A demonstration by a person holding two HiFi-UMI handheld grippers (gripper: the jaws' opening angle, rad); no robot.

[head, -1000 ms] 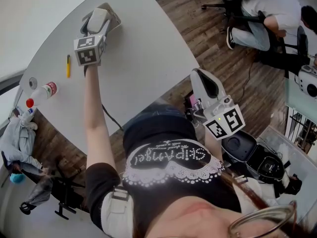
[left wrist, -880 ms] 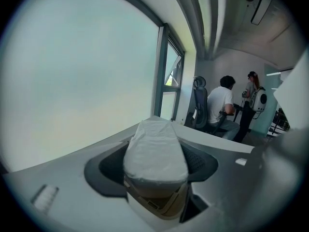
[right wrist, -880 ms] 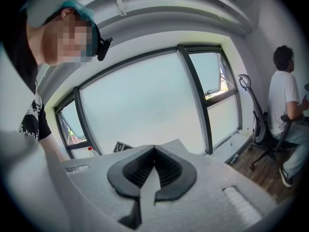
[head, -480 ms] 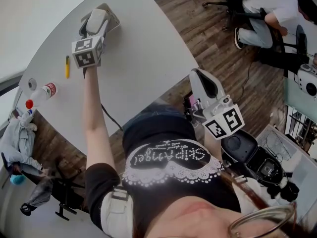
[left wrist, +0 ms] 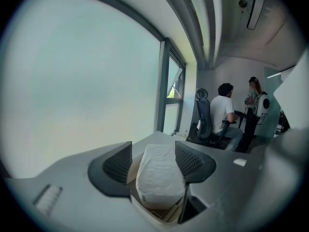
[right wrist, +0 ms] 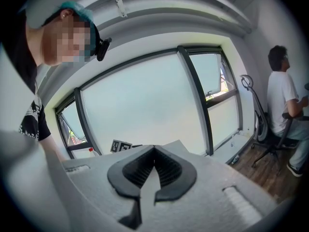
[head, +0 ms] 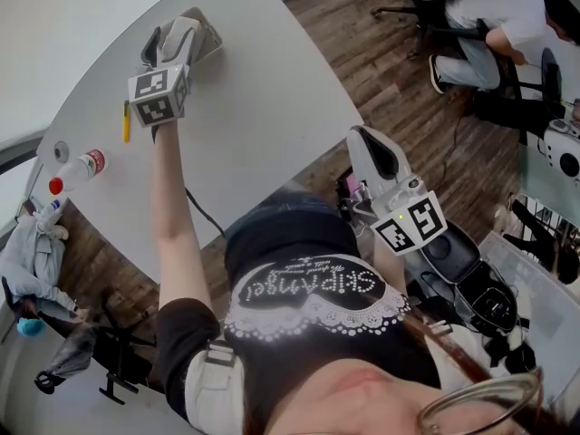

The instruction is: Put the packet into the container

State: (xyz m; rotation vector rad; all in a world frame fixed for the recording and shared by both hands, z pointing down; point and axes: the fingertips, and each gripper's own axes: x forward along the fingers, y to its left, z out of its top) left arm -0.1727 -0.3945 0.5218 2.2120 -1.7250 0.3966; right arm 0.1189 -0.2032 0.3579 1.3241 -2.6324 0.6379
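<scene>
This is an office-like workroom. A large grey table stands on a wood-plank floor, and a person sits in a swivel chair. Tall windows run along 1 wall, and open equipment cases lie on the floor.

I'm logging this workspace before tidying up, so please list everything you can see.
table: one, grey, upper left of the head view.
container: one, tan, far end of the table.
packet: one, white, lying in the container.
pen: one, yellow, on the table left of the container.
bottle: one, red cap, lying near the table's left edge.
seated person: one, white top, upper right.
case: one, black, open, on the floor at right.
left gripper: one, grey, over the container, jaws apart after closing slightly, packet between them, apparently not pressed.
right gripper: one, grey, off the table, jaws together, empty.
</scene>
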